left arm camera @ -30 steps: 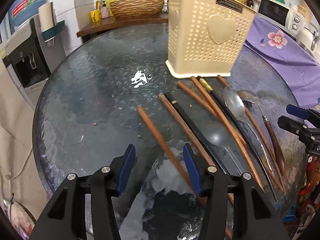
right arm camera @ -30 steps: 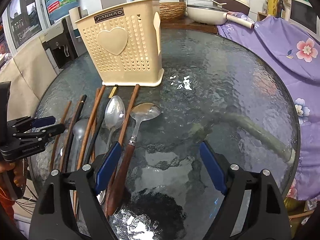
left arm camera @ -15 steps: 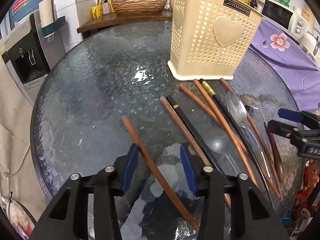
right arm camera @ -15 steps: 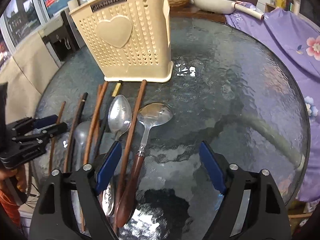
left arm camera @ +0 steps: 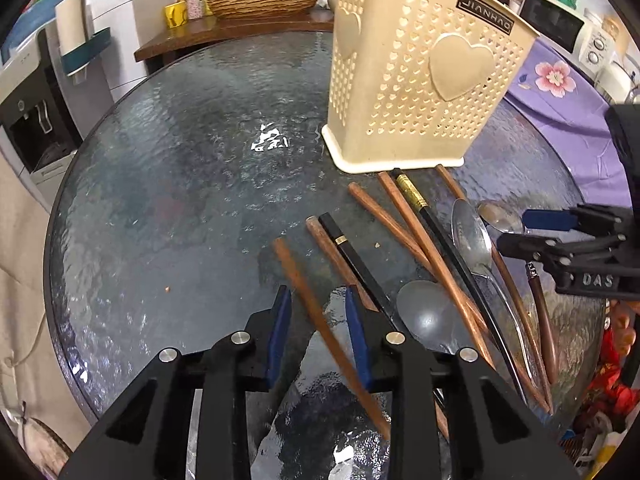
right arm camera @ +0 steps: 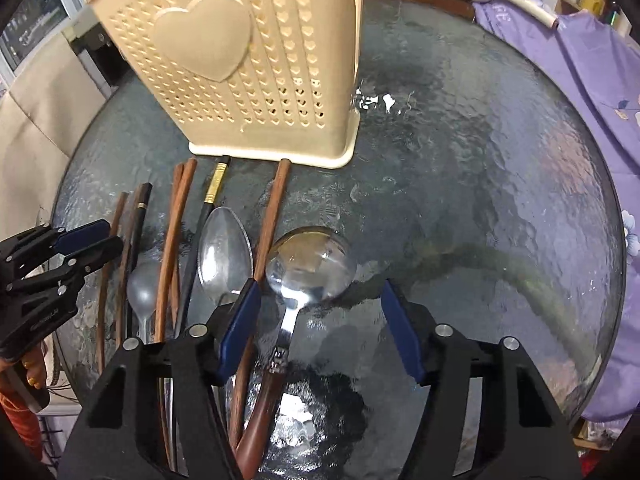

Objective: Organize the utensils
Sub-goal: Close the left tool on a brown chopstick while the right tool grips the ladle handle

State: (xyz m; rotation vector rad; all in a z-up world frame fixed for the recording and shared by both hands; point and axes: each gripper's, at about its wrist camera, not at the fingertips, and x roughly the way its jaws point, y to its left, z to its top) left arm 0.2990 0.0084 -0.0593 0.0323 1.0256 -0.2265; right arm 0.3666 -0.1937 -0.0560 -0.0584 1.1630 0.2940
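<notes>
Our left gripper [left arm camera: 318, 334] has been narrowing its released jaws astride the outermost wooden chopstick [left arm camera: 320, 320] lying lengthwise on the desk [left arm camera: 160, 208], while our right gripper [right arm camera: 320, 328], closing unclenched, straddles the wood-handled spoon [right arm camera: 296, 292].

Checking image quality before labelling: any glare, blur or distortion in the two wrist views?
Left wrist view: strong fisheye bending of the glass table rim, a white glare patch on the glass, and the brown chopstick between the left gripper pads smears with blur low down. Right wrist view: same bending, glare spots beside the beige holder, bright reflection on the round spoon.
</notes>
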